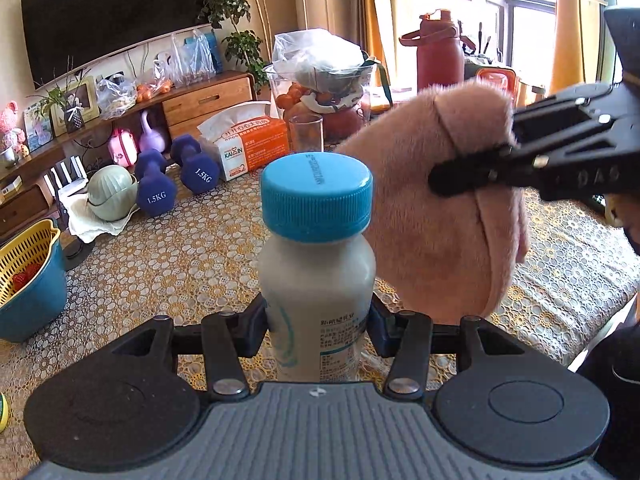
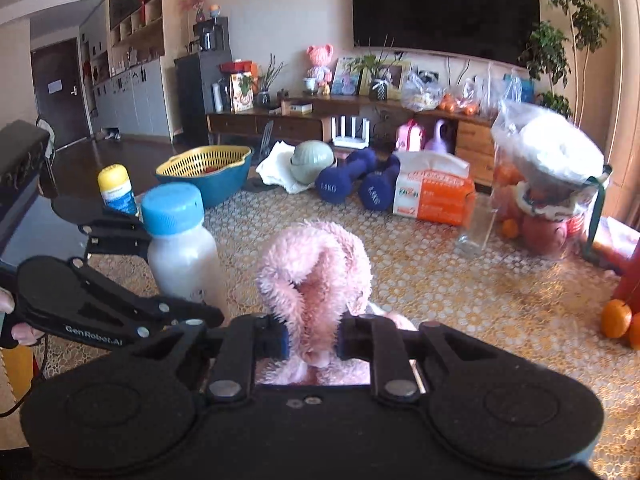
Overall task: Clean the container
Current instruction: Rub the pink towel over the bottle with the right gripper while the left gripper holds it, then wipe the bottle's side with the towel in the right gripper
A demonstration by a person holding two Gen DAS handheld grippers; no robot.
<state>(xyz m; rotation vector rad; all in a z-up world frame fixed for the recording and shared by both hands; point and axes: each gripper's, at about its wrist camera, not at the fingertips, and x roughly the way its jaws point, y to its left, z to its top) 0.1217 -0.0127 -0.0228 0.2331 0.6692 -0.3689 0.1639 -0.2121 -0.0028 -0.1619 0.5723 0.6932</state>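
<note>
Bottle (image 1: 316, 280) stood upright above the bench (image 1: 192, 256), long axis vertical, blue cap (image 1: 316, 196) up | left gripper (image 1: 318, 326) clamped its lower body | right gripper (image 2: 312, 340) pinched the pink cloth (image 1: 436, 208) just beside the cap | risk: sideways wiping could twist the bottle in the low clamp.

Home living room: television (image 2: 444, 4), dumbbells (image 2: 346, 180)
</note>
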